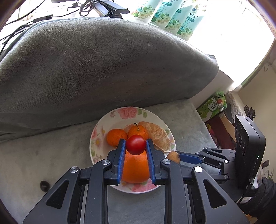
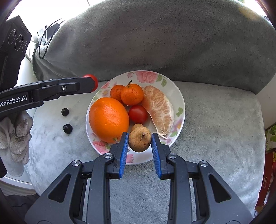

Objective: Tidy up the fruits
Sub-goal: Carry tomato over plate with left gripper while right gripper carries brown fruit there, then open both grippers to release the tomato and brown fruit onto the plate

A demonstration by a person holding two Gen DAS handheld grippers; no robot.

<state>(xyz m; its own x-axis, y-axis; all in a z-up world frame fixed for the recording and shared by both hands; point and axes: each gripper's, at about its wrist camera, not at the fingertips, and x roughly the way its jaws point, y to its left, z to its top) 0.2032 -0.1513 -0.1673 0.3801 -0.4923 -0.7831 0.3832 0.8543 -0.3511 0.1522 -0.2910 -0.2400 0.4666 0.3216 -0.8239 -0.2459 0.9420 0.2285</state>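
Note:
A flowered plate sits on a grey seat cushion. On it lie a large orange, two mandarins, a red tomato, a peeled citrus segment and a small brown fruit. My left gripper is shut on another red tomato above the plate's left side. My right gripper is shut on a second brown fruit over the plate's near rim.
A big grey back cushion rises behind the plate. Two small dark round objects lie on the seat left of the plate. Tissue packs and cables are behind; a green box stands right. A gloved hand holds the left gripper.

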